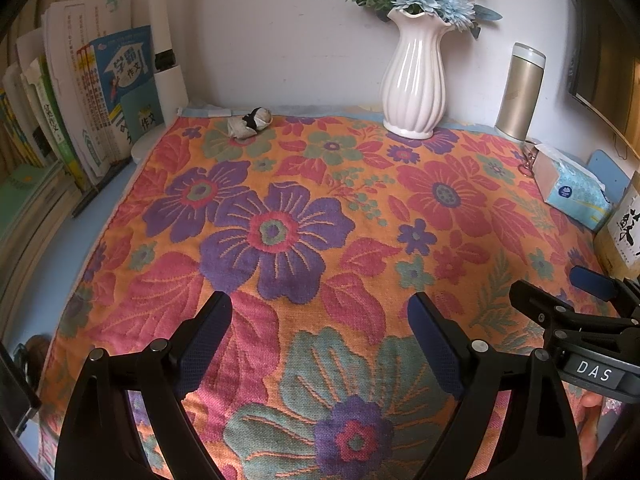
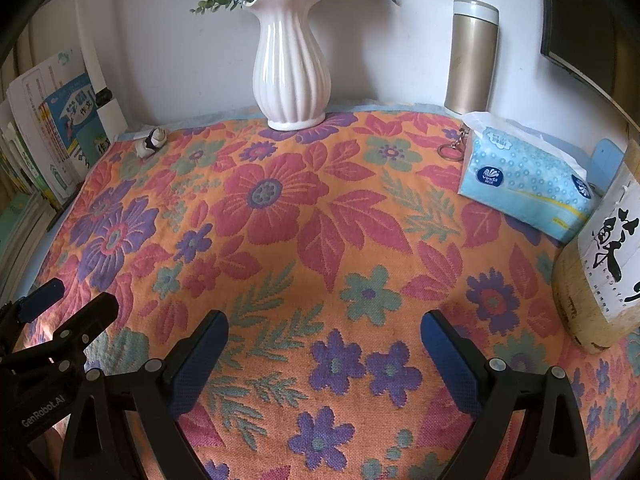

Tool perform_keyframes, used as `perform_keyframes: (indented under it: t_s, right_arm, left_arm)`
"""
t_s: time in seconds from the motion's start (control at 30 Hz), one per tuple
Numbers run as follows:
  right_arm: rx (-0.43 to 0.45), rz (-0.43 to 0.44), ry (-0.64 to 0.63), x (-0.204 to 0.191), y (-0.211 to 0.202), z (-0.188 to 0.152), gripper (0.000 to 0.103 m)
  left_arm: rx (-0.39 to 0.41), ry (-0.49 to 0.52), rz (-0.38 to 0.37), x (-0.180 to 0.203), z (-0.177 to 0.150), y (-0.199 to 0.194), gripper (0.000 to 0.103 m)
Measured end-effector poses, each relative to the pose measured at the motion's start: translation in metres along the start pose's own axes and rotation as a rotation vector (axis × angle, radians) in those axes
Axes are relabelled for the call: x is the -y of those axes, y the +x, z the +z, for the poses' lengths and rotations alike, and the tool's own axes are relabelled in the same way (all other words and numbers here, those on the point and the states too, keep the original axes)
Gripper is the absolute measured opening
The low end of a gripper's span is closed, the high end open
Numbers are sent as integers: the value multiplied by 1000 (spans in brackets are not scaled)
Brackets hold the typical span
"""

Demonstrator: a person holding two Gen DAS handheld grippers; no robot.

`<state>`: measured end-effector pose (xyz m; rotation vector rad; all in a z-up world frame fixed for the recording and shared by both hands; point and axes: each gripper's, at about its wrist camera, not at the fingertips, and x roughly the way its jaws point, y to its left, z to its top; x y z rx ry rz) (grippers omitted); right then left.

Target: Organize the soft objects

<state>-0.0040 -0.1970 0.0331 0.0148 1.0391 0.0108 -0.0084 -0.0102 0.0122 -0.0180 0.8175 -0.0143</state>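
A large floral cloth (image 1: 288, 240) in orange, red and purple lies spread flat over the desk and fills both views (image 2: 320, 220). At its far left corner sits a small crumpled beige and black soft bundle (image 1: 250, 122), which the right wrist view also shows (image 2: 152, 140). My left gripper (image 1: 320, 304) hovers open above the near part of the cloth with nothing between its fingers. My right gripper (image 2: 324, 320) is open beside it, also over bare cloth. Neither touches the bundle.
At the back stand a white vase (image 1: 414, 80) with blue flowers and a gold thermos (image 1: 520, 92). A blue tissue pack (image 2: 524, 180), a keyring (image 2: 452, 148) and a labelled jar (image 2: 592, 272) line the right side. Books (image 1: 80, 120) stand at the left.
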Motion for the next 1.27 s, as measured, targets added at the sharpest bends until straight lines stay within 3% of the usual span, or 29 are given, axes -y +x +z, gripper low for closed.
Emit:
perform_keyframes:
  t_s: [1.0, 1.2, 1.27]
  right_arm:
    - [-10, 2, -4, 0, 3, 0, 97]
    - [-10, 2, -4, 0, 3, 0, 97]
    - [-10, 3, -4, 1, 3, 0, 97]
  left_arm:
    - [-7, -13, 9, -3, -1, 1, 89]
    - [67, -24, 48, -6, 0, -8, 89]
    - [48, -26, 27, -8, 1, -4, 89]
